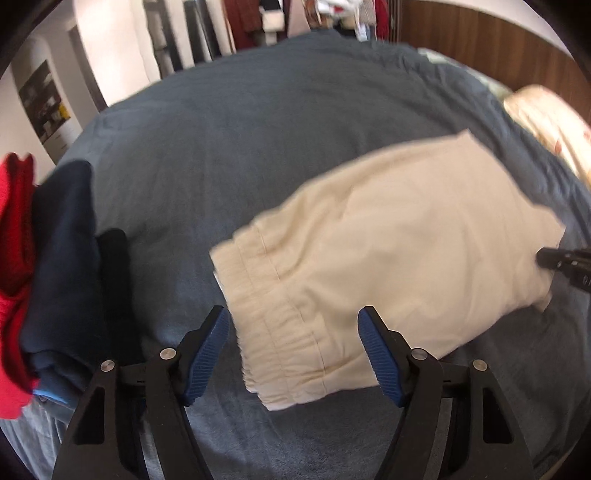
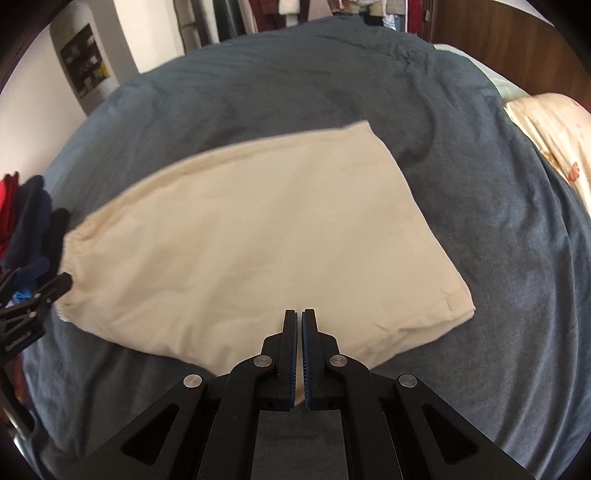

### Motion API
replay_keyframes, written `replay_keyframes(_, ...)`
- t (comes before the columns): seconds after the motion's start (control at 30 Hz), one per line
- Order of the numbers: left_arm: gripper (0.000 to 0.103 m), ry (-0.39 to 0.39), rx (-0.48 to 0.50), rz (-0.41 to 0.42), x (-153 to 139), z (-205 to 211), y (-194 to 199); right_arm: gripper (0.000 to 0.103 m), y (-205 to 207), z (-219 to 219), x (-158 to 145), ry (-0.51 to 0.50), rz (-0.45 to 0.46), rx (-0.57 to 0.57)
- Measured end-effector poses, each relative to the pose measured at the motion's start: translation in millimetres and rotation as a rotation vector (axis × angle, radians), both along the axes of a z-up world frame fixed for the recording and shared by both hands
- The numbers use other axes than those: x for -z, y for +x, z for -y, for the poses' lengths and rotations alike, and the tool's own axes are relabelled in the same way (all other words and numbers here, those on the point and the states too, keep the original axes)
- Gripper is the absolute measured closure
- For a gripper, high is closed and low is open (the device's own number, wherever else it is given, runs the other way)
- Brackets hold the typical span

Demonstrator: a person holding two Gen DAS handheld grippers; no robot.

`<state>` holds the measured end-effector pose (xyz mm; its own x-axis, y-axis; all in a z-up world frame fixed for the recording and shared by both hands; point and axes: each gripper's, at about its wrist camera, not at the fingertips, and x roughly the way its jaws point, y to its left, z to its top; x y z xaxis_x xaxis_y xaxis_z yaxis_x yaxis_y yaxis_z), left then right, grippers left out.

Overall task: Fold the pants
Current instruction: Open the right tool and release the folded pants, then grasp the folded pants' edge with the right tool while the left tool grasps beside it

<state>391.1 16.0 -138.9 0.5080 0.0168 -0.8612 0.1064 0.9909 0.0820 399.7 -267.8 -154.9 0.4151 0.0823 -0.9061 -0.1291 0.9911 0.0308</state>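
Cream pants (image 1: 388,251) lie folded on a grey-blue bed cover (image 1: 240,129). Their elastic waistband faces my left gripper (image 1: 293,325), which is open with its blue pads on either side of the waistband edge. In the right wrist view the pants (image 2: 258,236) spread across the middle. My right gripper (image 2: 299,317) is shut on the near edge of the pants, with cream fabric showing between its pads. The right gripper also shows at the right edge of the left wrist view (image 1: 561,262), and the left gripper at the left edge of the right wrist view (image 2: 44,295).
A stack of folded clothes, red and dark blue (image 1: 48,266), sits at the left of the bed, also in the right wrist view (image 2: 26,221). A floral pillow (image 1: 554,122) lies at the right. Hanging clothes (image 1: 251,18) and a wooden wall stand beyond the bed.
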Motion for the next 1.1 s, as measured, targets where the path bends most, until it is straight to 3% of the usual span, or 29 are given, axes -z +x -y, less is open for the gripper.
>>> replay_keyframes(0.13,0.031,0.036,0.007,-0.035,14,6,0,0.1,-4,15,19,-0.061,-0.063,0.06)
replay_keyframes(0.23,0.027,0.078,-0.001,-0.035,11,10,1,0.1,-11,14,19,-0.079,-0.059,0.045)
replay_keyframes(0.37,0.027,0.182,0.024,0.052,-15,23,-1,0.096,-21,21,5,-0.118,-0.032,0.114)
replay_keyframes(0.4,0.027,0.192,0.039,0.07,-20,25,0,0.081,-24,26,-3,-0.141,0.009,0.147)
replay_keyframes(0.43,0.026,0.192,0.066,0.094,-29,31,3,0.06,-28,29,-11,-0.149,0.044,0.171)
replay_keyframes(0.5,0.026,0.149,0.117,0.122,-44,43,13,0.05,-37,37,-27,-0.13,0.119,0.235)
replay_keyframes(0.7,0.026,-0.004,0.311,0.187,-76,84,70,0.05,-42,75,-41,0.049,0.174,0.453)
replay_keyframes(0.87,0.027,-0.084,0.527,0.168,-85,131,119,0.05,-33,92,-35,0.158,0.181,0.562)
replay_keyframes(1.1,0.036,-0.046,0.805,0.071,-56,203,171,0.05,-20,105,-10,0.232,0.148,0.629)
